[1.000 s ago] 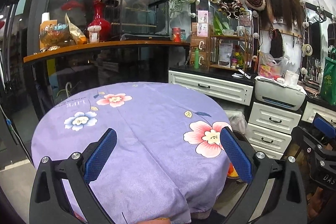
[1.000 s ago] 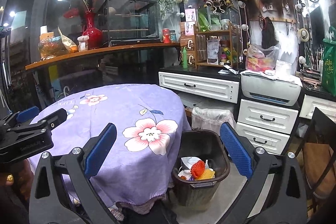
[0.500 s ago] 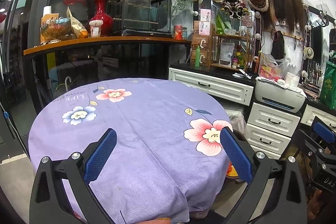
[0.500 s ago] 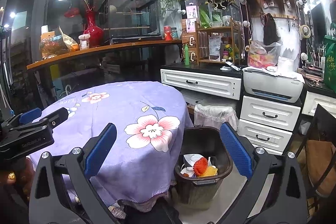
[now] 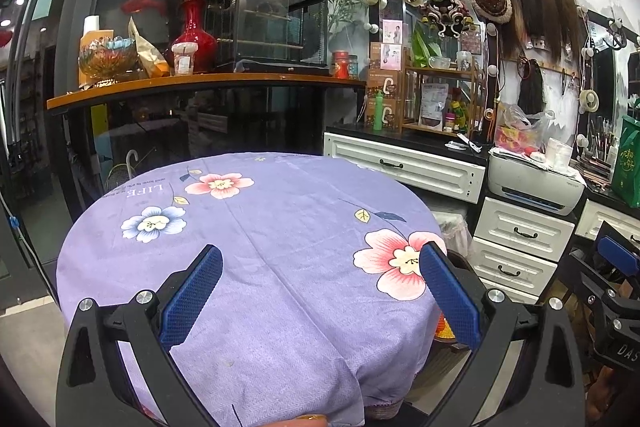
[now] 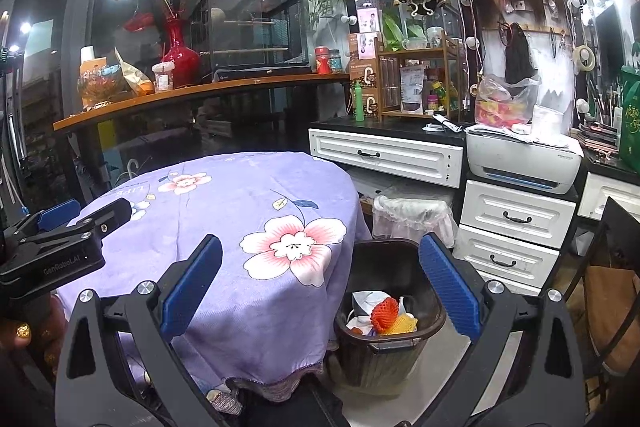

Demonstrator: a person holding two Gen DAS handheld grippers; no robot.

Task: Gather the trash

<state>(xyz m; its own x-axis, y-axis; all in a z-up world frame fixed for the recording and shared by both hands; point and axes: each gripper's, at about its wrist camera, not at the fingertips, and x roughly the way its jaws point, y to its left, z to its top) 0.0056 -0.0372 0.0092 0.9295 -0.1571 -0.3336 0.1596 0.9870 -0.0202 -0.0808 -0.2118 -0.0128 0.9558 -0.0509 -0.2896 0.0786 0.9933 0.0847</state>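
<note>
**benchrat:** Left wrist view is showing the left claw (image 5: 320,301) hanging wide open over the purple flowered cloth on the round surface (image 5: 256,227), gripping nothing. Compared with a second ago it's only drifting a bit higher, so the whole top is coming into frame, and I'm not seeing a single scrap on it.

**umi_fan:** Same from the right wrist. The right claw (image 6: 320,287) is spread wide and empty too, hovering above the brown bin (image 6: 390,315) sitting on the floor just beside the surface. The trash (image 6: 382,317) is lying inside already: an orange net thing, something yellow, white paper.

**benchrat:** So I'm guessing collecting is basically finishing up?

**umi_fan:** Probably. The near edge of the cloth is hiding behind the claw frames though, so I can't rule out a leftover there.
</note>
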